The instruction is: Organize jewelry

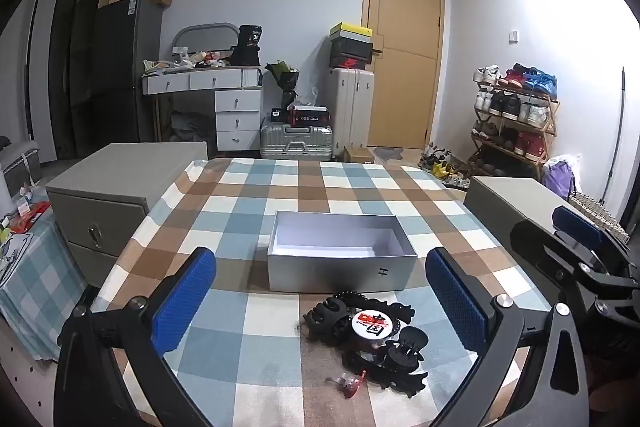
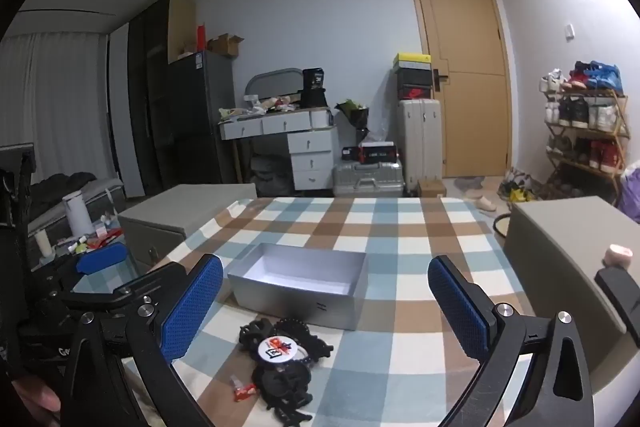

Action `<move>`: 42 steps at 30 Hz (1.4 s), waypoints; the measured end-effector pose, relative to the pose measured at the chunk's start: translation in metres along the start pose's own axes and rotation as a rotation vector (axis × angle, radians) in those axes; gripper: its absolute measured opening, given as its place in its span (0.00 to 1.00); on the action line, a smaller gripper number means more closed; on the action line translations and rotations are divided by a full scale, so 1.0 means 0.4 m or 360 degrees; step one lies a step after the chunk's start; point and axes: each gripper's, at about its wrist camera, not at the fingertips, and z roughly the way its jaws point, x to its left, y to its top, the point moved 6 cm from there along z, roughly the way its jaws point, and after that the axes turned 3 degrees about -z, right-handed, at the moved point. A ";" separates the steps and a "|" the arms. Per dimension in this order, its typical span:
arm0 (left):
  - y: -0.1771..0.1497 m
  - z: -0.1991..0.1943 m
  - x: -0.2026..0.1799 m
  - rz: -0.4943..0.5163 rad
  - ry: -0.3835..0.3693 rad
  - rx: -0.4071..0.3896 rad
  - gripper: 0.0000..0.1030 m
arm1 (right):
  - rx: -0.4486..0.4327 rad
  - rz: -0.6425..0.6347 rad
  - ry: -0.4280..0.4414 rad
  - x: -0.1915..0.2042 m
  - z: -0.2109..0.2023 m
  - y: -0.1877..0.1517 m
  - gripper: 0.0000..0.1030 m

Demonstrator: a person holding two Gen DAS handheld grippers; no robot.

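Observation:
An open, empty silver box [image 1: 340, 251] [image 2: 300, 285] stands in the middle of the checkered tablecloth. In front of it lies a pile of black hair clips [image 1: 368, 343] [image 2: 284, 367] with a round white badge [image 1: 370, 323] [image 2: 279, 348] on top and a small red clip [image 1: 352, 383] [image 2: 244, 391] beside it. My left gripper [image 1: 320, 307] is open and empty, hovering just before the pile. My right gripper [image 2: 326, 307] is open and empty, above and to the right of the pile.
The table [image 1: 280, 187] carries a blue, brown and white check cloth. Grey cabinets stand at its left [image 1: 112, 187] and right [image 2: 568, 247]. Suitcases, a dresser, a shoe rack and a door are behind.

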 end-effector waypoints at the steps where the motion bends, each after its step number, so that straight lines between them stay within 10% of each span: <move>1: -0.002 0.001 -0.003 0.0007 0.0003 0.0006 0.99 | 0.0004 0.0004 0.0008 0.001 0.001 -0.001 1.00; 42: 0.006 -0.031 0.027 -0.0043 -0.0045 -0.0009 0.99 | -0.0063 -0.0014 -0.0008 0.007 -0.029 0.006 1.00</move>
